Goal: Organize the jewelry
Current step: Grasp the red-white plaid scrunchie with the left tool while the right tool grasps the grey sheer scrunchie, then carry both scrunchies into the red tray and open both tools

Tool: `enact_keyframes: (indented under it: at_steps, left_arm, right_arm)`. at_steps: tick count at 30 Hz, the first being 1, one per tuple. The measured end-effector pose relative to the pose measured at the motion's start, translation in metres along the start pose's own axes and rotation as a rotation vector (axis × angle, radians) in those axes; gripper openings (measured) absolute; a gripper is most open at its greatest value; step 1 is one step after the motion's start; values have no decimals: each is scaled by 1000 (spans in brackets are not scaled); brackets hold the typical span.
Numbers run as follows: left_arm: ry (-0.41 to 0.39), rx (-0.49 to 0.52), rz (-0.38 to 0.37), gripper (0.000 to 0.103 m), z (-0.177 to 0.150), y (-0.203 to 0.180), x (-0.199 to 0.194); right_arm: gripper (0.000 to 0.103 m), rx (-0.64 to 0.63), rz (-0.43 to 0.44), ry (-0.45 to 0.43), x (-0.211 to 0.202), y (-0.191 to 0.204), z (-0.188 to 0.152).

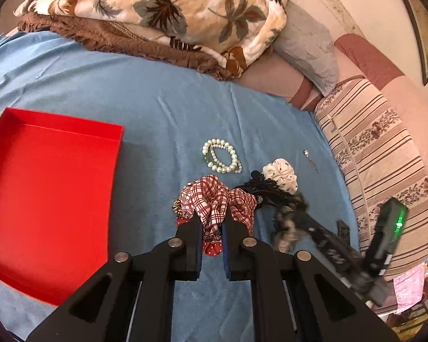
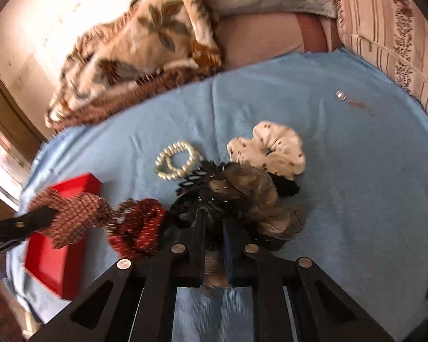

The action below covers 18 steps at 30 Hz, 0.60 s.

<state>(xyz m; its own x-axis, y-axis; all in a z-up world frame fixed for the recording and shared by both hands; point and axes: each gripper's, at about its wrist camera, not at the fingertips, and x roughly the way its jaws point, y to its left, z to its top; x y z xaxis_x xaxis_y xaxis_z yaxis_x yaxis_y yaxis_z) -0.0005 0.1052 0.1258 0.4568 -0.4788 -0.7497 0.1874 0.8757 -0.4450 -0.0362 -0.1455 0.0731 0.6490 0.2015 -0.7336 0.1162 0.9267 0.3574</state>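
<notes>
**Two grippers pinching soft scrunchies on the bed**

The left gripper (image 1: 211,222) clamps a crumpled red-and-white plaid fabric scrunchie (image 1: 218,201) beside the shallow red cardboard tray (image 1: 108,171). The right gripper (image 2: 214,228) pinches a gauzy brown scrunchie (image 2: 254,196). A glossy looped pearl bead bracelet (image 1: 221,156) lies on the wrinkled blue sheet (image 1: 128,94).

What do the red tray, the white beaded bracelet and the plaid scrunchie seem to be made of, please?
The red tray looks like matte cardboard: flat walls, crisp folded corners, no gloss. The white beaded bracelet seems to be glossy pearl-like beads, probably imitation; each bead carries a small highlight. The plaid scrunchie, pinched in the left gripper, looks like thin woven cotton-type fabric, gathered into soft crumpled folds.
</notes>
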Motion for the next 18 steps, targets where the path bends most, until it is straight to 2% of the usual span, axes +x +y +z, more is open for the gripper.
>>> enact_keyframes:
  at_steps: [4, 9, 15, 18]
  left_arm:
    - [-47, 3, 10, 10, -1, 11, -26]
    - [-103, -40, 58, 10, 1, 50, -60]
    - [-129, -147, 111, 10, 8, 116, -77]
    - [-130, -188, 137, 10, 19, 147, -74]
  right_arm:
    - [11, 36, 92, -11, -29, 2, 5]
    - [11, 13, 196, -9, -45, 34, 7]
    - [11, -65, 346, 60, -30, 106, 12]
    - [11, -132, 377, 100, -14, 148, 12]
